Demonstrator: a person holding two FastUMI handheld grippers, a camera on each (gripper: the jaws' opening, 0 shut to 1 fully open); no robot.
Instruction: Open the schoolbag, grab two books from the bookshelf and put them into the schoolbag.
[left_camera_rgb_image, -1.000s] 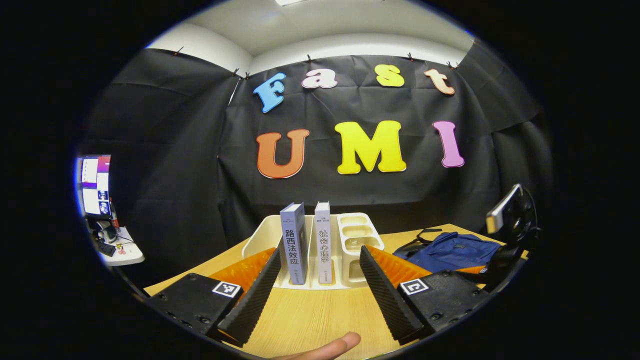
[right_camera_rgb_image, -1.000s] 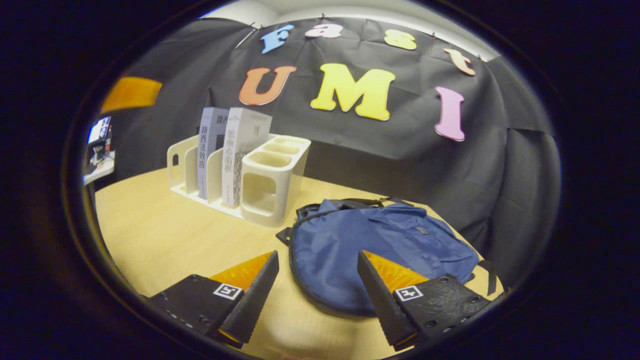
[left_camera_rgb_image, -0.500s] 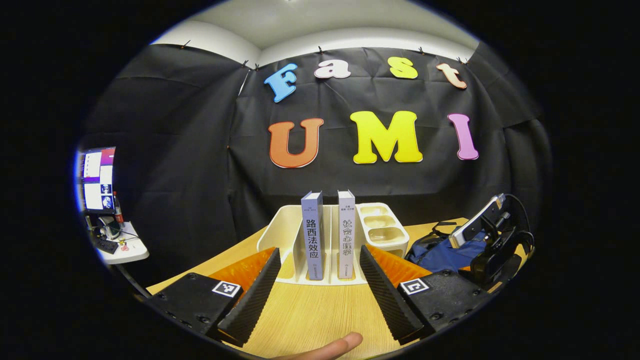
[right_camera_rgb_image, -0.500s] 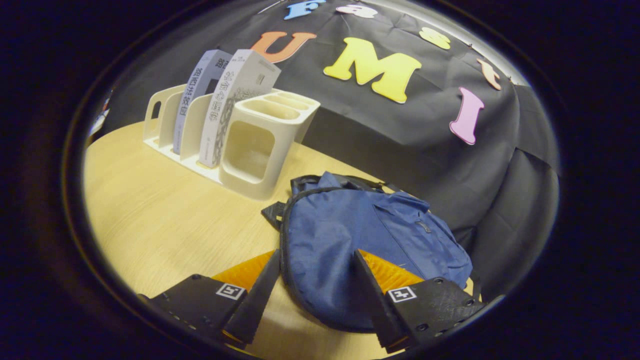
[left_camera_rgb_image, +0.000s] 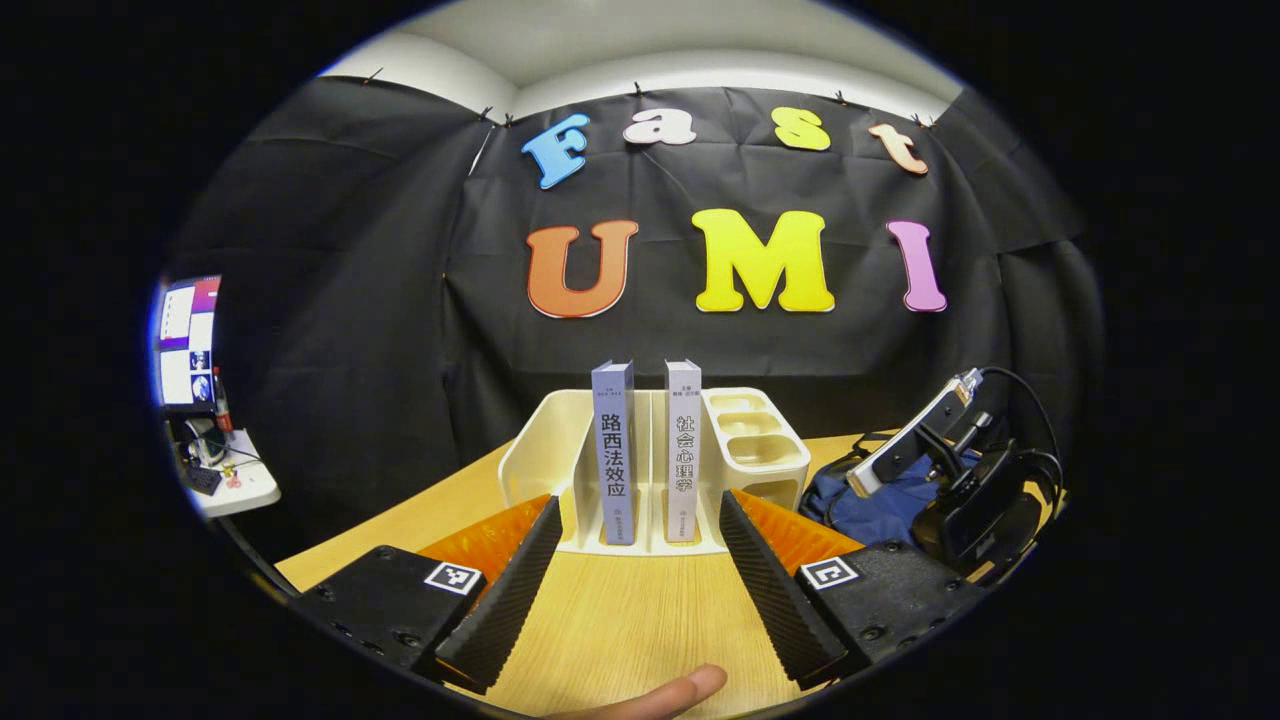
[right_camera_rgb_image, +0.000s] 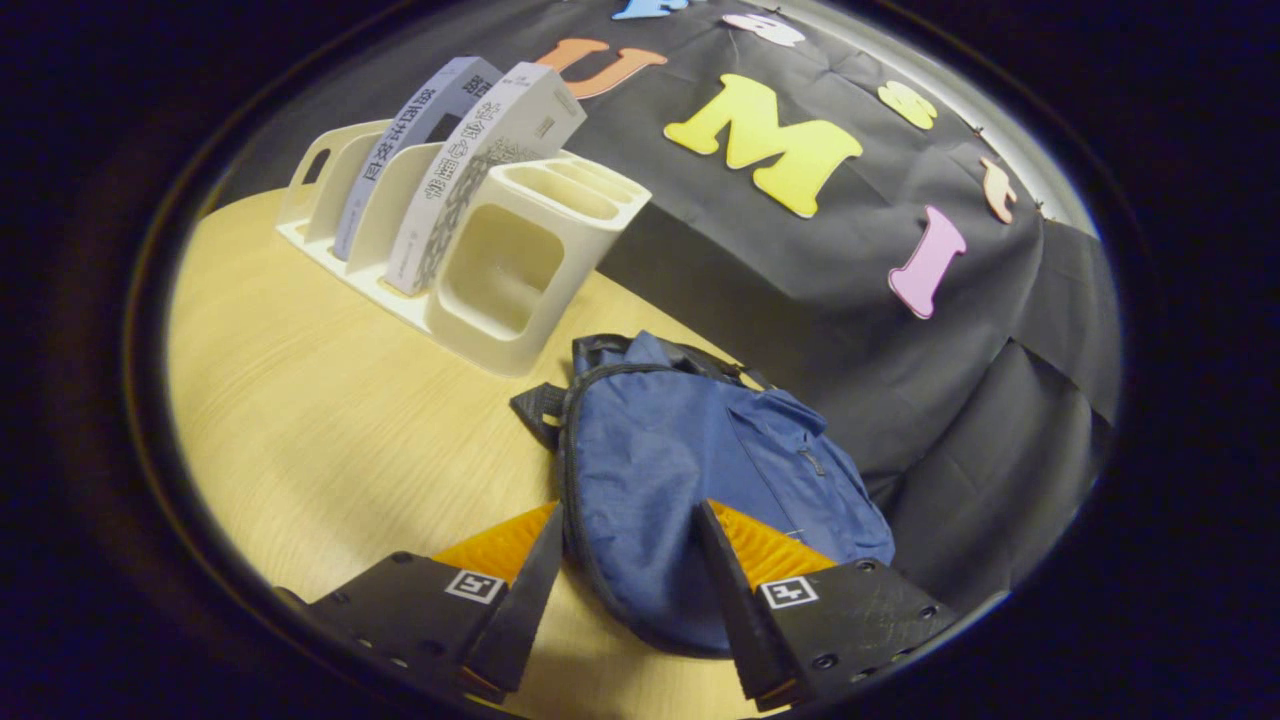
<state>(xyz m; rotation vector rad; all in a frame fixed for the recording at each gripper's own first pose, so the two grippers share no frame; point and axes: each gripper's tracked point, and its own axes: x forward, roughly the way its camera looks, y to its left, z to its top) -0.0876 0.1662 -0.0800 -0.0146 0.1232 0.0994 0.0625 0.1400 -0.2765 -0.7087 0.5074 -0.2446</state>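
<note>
A cream desk bookshelf (left_camera_rgb_image: 540, 460) (right_camera_rgb_image: 500, 300) stands on the wooden table. Two books stand upright in it: a lavender one (left_camera_rgb_image: 613, 450) (right_camera_rgb_image: 400, 150) and a white one (left_camera_rgb_image: 683, 450) (right_camera_rgb_image: 470, 160). A blue schoolbag (right_camera_rgb_image: 680, 470) (left_camera_rgb_image: 870, 505) lies flat and zipped to the shelf's right. My left gripper (left_camera_rgb_image: 635, 510) is open, facing the two books from a short way off. My right gripper (right_camera_rgb_image: 628, 520) is open, tilted down over the bag's near edge, one finger on each side of the zipper seam. The right gripper's body (left_camera_rgb_image: 960, 470) hangs over the bag.
The wooden table (right_camera_rgb_image: 330, 420) (left_camera_rgb_image: 620, 620) has bare surface in front of the shelf. A small side table with a monitor (left_camera_rgb_image: 185, 345) stands far left. A fingertip (left_camera_rgb_image: 660, 695) shows at the bottom edge. Black cloth walls close in behind.
The right gripper has dropped and tilted down toward the schoolbag's near edge. The left gripper has drifted slightly, keeping the books centred between its fingers.
</note>
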